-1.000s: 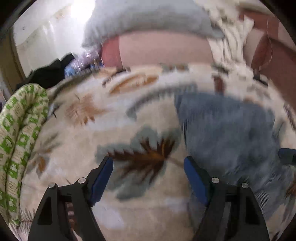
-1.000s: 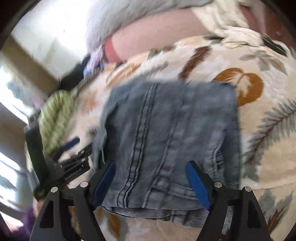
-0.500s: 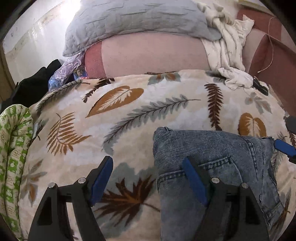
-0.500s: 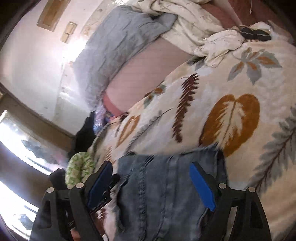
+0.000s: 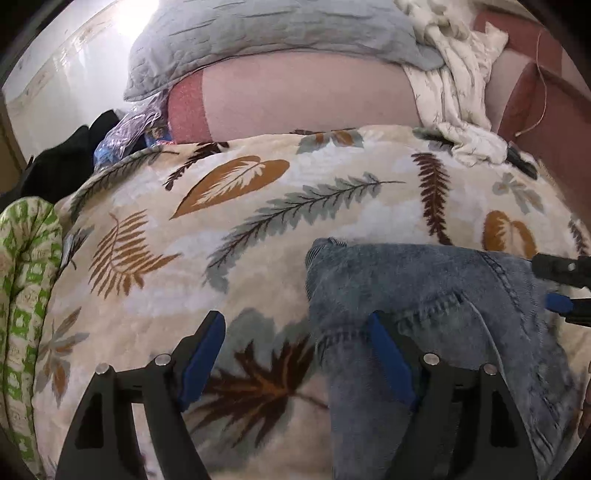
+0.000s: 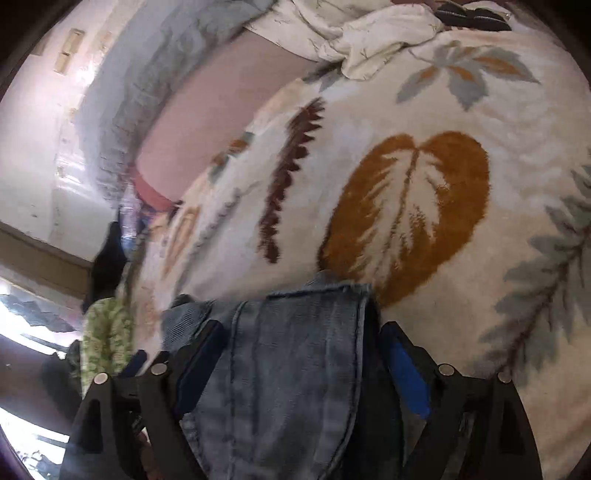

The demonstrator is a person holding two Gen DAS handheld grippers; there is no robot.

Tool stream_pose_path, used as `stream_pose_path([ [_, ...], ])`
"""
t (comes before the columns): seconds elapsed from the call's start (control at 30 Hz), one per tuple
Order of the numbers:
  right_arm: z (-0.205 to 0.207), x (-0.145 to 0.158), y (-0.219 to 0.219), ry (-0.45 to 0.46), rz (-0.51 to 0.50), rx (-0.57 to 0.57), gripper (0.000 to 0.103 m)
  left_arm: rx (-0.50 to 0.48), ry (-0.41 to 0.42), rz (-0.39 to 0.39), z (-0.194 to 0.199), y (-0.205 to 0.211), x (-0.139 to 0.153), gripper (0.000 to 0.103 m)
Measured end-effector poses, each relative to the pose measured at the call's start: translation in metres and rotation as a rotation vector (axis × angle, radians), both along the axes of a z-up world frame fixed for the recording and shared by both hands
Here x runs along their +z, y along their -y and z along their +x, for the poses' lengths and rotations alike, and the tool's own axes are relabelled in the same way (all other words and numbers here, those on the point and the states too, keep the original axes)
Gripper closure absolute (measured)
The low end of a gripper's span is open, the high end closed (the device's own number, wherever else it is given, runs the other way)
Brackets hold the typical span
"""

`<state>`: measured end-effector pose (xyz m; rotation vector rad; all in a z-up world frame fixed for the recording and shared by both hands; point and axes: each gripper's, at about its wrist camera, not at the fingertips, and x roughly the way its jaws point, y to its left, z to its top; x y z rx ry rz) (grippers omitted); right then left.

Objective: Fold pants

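Observation:
Folded blue denim pants (image 5: 424,295) lie on a cream blanket with a leaf print (image 5: 258,221). My left gripper (image 5: 295,354) is open at the pants' left edge; its right finger (image 5: 391,362) is over the denim, its left finger over the blanket. In the right wrist view the pants (image 6: 288,369) fill the gap between the fingers of my right gripper (image 6: 299,365), which is open and close above them. The right gripper also shows at the right edge of the left wrist view (image 5: 565,280).
A grey pillow (image 5: 277,33) and a pink cushion (image 5: 303,96) lie at the back. A crumpled white cloth (image 5: 461,96) is back right, a green patterned cloth (image 5: 26,266) at the left edge, and dark clothes (image 5: 62,162) back left.
Both grippers have drawn back toward the near side of the folded pants. The right gripper has dropped low and close over the denim. Both stay open.

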<state>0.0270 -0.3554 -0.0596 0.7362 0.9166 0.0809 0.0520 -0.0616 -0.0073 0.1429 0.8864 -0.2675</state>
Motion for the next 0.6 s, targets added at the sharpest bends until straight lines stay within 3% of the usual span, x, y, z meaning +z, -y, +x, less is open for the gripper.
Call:
stream_pose_path([
  [0.17,-0.048,0.048,-0.015,0.149,-0.055,0.061,0.014,-0.024,0.023,-0.015,-0.034,-0.015,0.016,0.023],
  [0.23,-0.066,0.058,-0.031,0.170,-0.133,0.073,0.014,-0.046,0.050,0.007,-0.052,-0.015,0.020,0.023],
  [0.3,-0.082,0.059,-0.047,0.154,-0.220,0.083,0.014,-0.074,0.067,0.028,-0.072,-0.015,0.021,0.023],
  [0.4,-0.097,0.050,-0.066,0.123,-0.253,0.126,0.017,-0.125,0.056,0.021,-0.096,-0.013,0.016,0.023],
  [0.6,-0.104,0.027,-0.087,0.021,-0.367,0.188,0.042,-0.213,0.079,0.103,-0.120,0.004,-0.003,0.028],
])
